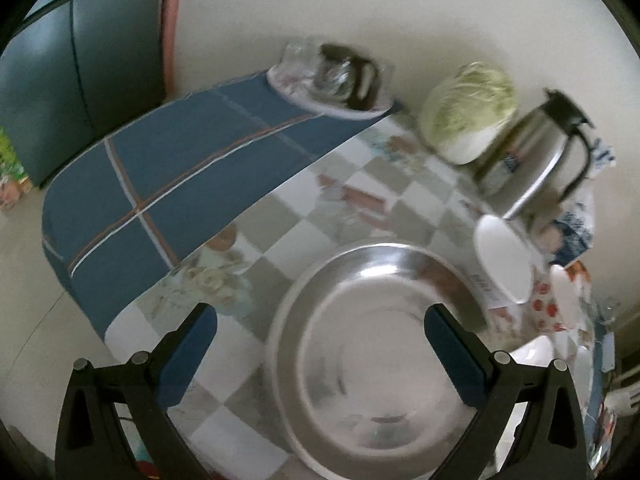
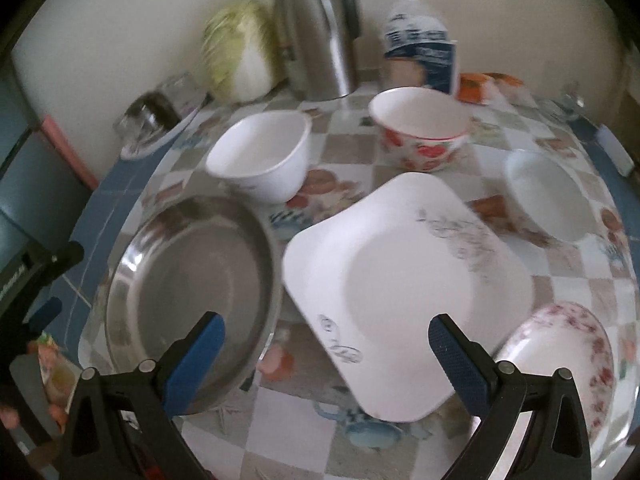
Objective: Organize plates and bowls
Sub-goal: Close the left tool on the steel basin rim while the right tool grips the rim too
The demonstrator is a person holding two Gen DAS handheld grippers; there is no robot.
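Note:
A large steel basin [image 1: 380,352] lies on the table under my open, empty left gripper [image 1: 320,324]; it also shows in the right wrist view [image 2: 192,280] at the left. My right gripper [image 2: 326,336] is open and empty above the near edge of a white square plate [image 2: 404,288]. Behind stand a plain white bowl [image 2: 264,156] and a red-flowered bowl [image 2: 420,132]. A small white bowl [image 2: 548,196] sits at the right, and a pink-flowered bowl [image 2: 560,360] at the near right. The left gripper's body [image 2: 36,292] shows at the left edge.
A cabbage [image 2: 236,56], a steel thermos jug [image 2: 320,28], a water bottle [image 2: 420,48] and a plate with glasses [image 2: 160,120] stand along the wall. The checkered tablecloth [image 1: 260,240] meets a blue cloth [image 1: 180,168] at the table's left end.

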